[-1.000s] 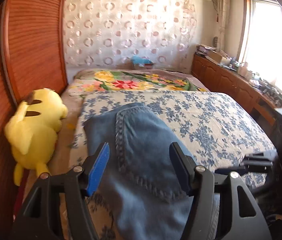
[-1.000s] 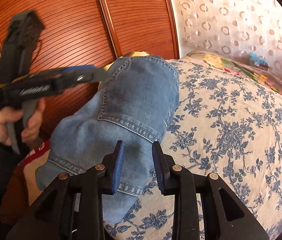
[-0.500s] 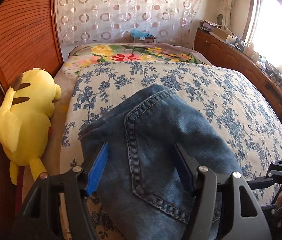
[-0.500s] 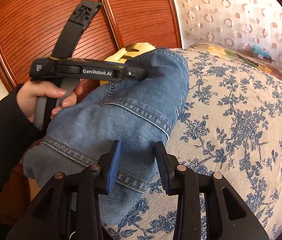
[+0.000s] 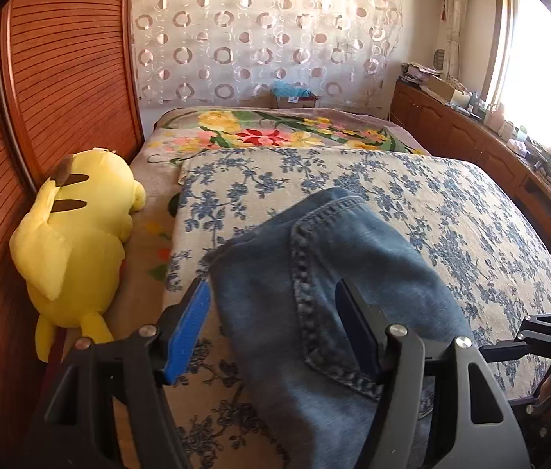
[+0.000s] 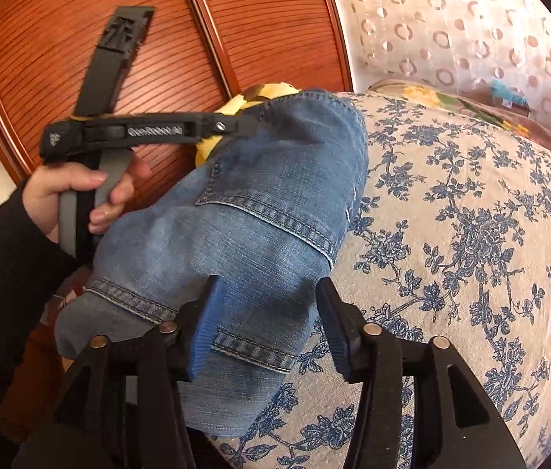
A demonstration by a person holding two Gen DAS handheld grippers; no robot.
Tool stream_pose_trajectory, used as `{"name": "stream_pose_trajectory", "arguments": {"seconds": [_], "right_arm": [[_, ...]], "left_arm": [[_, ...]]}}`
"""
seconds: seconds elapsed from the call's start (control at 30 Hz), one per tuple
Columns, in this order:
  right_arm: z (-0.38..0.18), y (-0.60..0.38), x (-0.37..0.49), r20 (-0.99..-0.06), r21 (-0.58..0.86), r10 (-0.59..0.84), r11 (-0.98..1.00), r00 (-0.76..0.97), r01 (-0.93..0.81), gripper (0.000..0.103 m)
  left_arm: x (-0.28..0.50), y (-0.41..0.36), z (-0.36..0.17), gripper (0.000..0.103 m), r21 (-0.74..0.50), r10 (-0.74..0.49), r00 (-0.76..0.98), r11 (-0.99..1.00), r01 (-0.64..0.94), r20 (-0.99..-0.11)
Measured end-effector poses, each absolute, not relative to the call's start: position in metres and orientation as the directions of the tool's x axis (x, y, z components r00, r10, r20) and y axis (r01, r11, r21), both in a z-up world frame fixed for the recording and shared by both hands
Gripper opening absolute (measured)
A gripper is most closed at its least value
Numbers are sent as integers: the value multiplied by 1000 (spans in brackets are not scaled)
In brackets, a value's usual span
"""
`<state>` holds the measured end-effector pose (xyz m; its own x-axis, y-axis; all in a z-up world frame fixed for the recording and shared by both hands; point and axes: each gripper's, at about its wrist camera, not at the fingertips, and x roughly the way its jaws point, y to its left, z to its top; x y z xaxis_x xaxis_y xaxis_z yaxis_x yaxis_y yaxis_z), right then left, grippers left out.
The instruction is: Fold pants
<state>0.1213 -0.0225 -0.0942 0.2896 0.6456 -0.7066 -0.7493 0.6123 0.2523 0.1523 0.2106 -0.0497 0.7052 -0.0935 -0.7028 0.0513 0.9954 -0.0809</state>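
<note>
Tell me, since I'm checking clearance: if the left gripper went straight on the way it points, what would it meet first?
Most likely the folded blue denim jeans: they lie on the floral bedspread right ahead of the open left gripper, between its fingers. Depth is unclear.

From my right wrist view the jeans [image 6: 244,211] hide most of the yellow plush toy [image 6: 263,92]. The jeans' near end runs off my left view's bottom edge. Clutter on the windowsill cabinet [image 5: 471,133] is too small to identify.
</note>
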Motion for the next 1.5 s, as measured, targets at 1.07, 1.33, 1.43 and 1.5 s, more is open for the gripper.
{"name": "stream_pose_trajectory", "arguments": {"seconds": [1.07,1.33,1.43,1.5], "right_arm": [[-80,-62,108,-634,346,715,604,295,-718,14],[-97,-71,110,-690,292,649,654,320,-698,18],[-93,-74,111,-683,296,655,651,322,-699,25],[-87,-76,110,-680,271,645,662,348,-698,31]], "left_arm": [[158,201,-38,67,-106,-131,724,991,81,-677],[171,193,-61,67,-119,-144,678,989,83,-721],[175,193,-71,67,-133,-154,661,988,83,-734],[178,191,-76,67,-135,-159,652,987,87,-741]]}}
